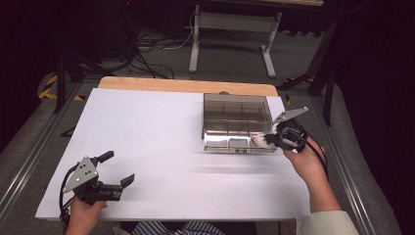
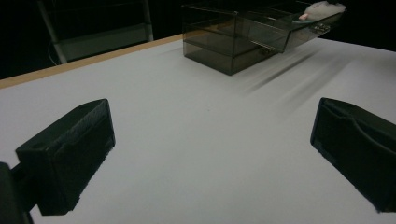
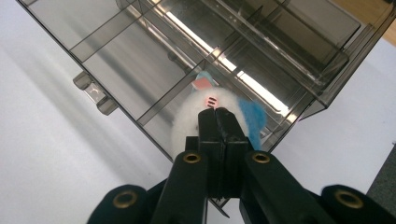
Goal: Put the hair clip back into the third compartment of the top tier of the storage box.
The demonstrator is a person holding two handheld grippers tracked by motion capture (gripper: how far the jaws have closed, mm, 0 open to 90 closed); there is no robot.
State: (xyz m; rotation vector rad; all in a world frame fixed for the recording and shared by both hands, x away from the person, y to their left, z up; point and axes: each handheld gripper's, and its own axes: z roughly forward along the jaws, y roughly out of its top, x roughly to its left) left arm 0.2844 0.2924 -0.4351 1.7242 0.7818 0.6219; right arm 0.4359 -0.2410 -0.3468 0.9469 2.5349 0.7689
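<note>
A smoky see-through drawer box stands on the white table at the right, its drawer pulled out toward me. In the drawer's right-hand compartment lies a white fluffy toy with blue and pink parts, also seen as the toy and the toy. My right gripper reaches down into that compartment with its jaws pressed together on the toy's fur. In the high view the right gripper is at the drawer's right front corner. My left gripper rests open near the front left corner, with nothing between its jaws.
The drawer has several dividers and a small front handle. The table's wooden far edge lies behind the box. Metal rails run along both sides of the table, and a white stand and cables are on the floor beyond.
</note>
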